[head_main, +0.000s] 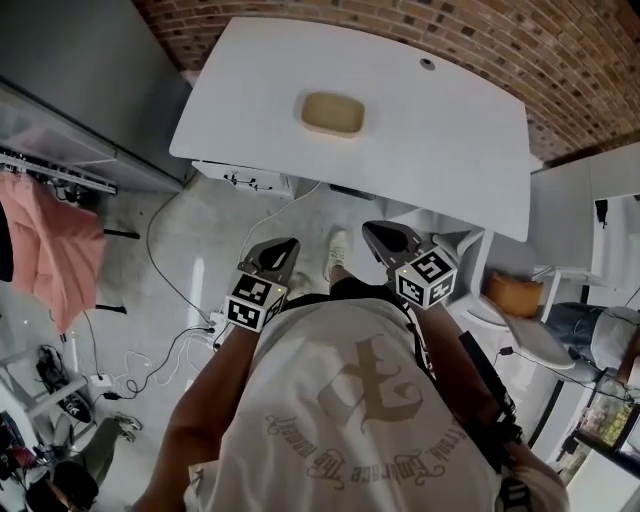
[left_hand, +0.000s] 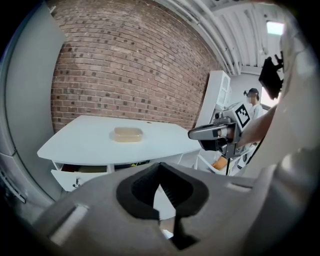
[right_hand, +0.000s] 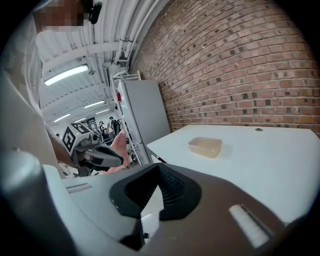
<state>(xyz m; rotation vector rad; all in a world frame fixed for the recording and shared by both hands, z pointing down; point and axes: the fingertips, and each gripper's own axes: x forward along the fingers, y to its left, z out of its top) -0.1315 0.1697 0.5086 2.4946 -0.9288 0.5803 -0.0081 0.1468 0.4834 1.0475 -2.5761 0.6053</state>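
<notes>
Left gripper (head_main: 288, 244) and right gripper (head_main: 372, 231) are pressed together, empty, before the white table (head_main: 440, 140). A tan box (head_main: 333, 113), maybe plastic, sits there.

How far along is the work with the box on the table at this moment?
Done: nothing visible; the box sits alone on the table, untouched. In hand: nothing; the left gripper and right gripper are both shut and empty, held near the body, short of the table's edge. Left: probably everything, starting with reaching the box.
</notes>
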